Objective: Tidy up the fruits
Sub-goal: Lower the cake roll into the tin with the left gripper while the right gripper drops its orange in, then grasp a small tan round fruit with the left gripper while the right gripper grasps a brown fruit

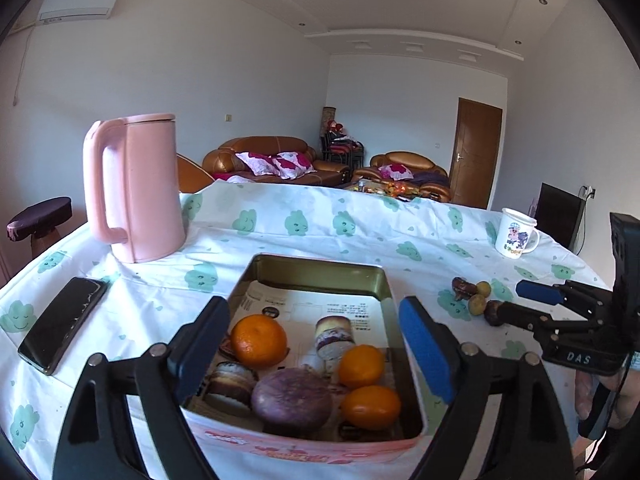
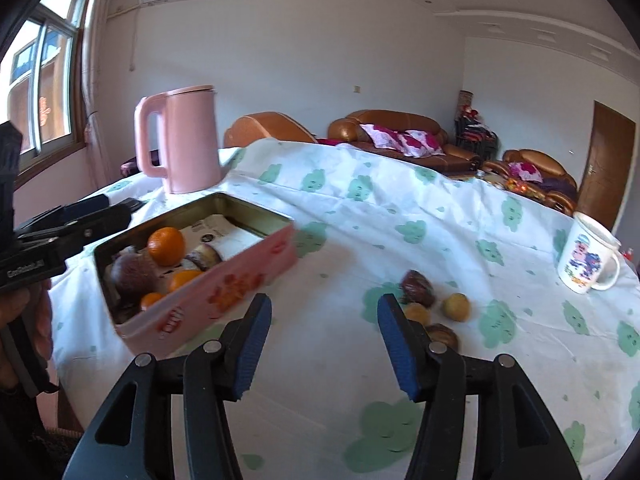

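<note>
A tin box with pink sides holds three oranges, a round purple fruit and wrapped cake rolls. My left gripper is open, its fingers standing either side of the box's near end without touching it. To the right of the box, a small group of loose fruits lies on the cloth: two dark ones and two small yellow ones. My right gripper is open and empty, just short of these fruits. In the left wrist view its fingertips reach the nearest dark fruit.
A tall pink kettle stands behind the box at the left, and a black phone lies beside it. A printed white mug stands at the table's far right. The white tablecloth with green prints covers the table.
</note>
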The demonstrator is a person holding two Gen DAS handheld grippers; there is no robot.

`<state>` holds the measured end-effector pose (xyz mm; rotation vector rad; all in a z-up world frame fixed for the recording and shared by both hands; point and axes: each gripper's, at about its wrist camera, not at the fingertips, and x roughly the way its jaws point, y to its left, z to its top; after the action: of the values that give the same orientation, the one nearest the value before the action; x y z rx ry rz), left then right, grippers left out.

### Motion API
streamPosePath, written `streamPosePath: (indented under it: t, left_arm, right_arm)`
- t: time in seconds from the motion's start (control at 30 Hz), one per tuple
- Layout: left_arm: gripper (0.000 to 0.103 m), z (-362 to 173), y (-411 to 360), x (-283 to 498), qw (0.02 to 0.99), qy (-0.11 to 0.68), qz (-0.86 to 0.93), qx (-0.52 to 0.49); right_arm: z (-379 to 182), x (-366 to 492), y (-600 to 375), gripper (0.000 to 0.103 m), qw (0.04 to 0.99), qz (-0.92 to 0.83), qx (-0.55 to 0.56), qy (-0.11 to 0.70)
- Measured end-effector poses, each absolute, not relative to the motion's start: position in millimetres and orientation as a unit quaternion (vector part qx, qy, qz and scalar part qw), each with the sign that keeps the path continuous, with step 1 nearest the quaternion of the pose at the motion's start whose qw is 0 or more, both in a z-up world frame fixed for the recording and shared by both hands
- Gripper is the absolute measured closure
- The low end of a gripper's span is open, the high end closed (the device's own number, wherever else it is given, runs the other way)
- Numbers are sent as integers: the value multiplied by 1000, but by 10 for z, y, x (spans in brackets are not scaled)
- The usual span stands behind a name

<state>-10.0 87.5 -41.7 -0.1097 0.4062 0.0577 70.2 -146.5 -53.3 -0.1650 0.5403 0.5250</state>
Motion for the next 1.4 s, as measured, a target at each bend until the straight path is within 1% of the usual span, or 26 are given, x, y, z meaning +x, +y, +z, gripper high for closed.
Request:
streamPosePath:
  t: [0.13,0.27,0.33,0.43,0.53,0.63,0.8,0.87,0.97,1.0,1.03,1.1,1.17,1.2,1.27,1.3,1.33,1.4]
  left_arm:
    - [14,-384,545,74,976,211,-16,-45]
    - [13,-371,224,263,973,224,-50,-32]
    - [12,-388,95,356,971,230,-55,-24]
    - [12,-422,-37,502,967,244,-66,-22]
    - [12,-441,-120,623,965,254,-68,-18]
    - [12,-480,-217,758,960,268,-75,-16]
    - [13,-557,-344,932,951,293,-93,-26]
    - [15,-604,-412,1018,947,305,-100,-31]
    - [24,-697,-522,1157,936,332,-115,-37]
    - [31,-717,-556,1203,932,341,-121,-37]
    - [34,-733,-578,1243,928,347,-128,-41]
    - [35,-770,-626,1324,921,361,-138,-45]
    - [48,-837,-679,1416,908,386,-155,-48]
    - [57,-874,-706,1464,902,399,-161,-48]
    - [60,-939,-765,1544,891,419,-167,-48]
    - [65,-959,-776,1573,888,425,-169,-50]
    - [74,-976,-785,1595,885,430,-171,-52]
    - [75,-981,-786,1601,884,432,-170,-54]
  right_arm:
    - [-611,1004,-1754,46,928,208,-65,301]
    - [-722,1194,-1776,46,909,224,-54,347]
    - [-763,1244,-1731,46,902,230,-66,361]
    - [-826,1354,-1692,51,893,229,-70,381]
    - [-902,1453,-1715,62,881,239,-55,406]
    - [-902,1438,-1749,63,879,243,-43,407]
    - [-782,1370,-1984,64,907,203,-15,369]
    - [-773,1388,-2103,64,912,187,3,366]
    - [-781,1429,-2261,64,913,171,34,369]
    - [-779,1433,-2292,64,913,169,41,368]
    - [-772,1433,-2306,64,914,167,46,367]
    - [-757,1425,-2323,64,916,164,50,363]
    - [-747,1417,-2329,64,918,162,51,359]
    - [-745,1417,-2333,64,918,162,53,359]
    - [-749,1422,-2332,63,917,163,53,360]
    - [-747,1425,-2327,64,917,164,52,360]
    - [-744,1424,-2316,63,917,166,50,360]
    - [-749,1420,-2300,63,917,167,45,360]
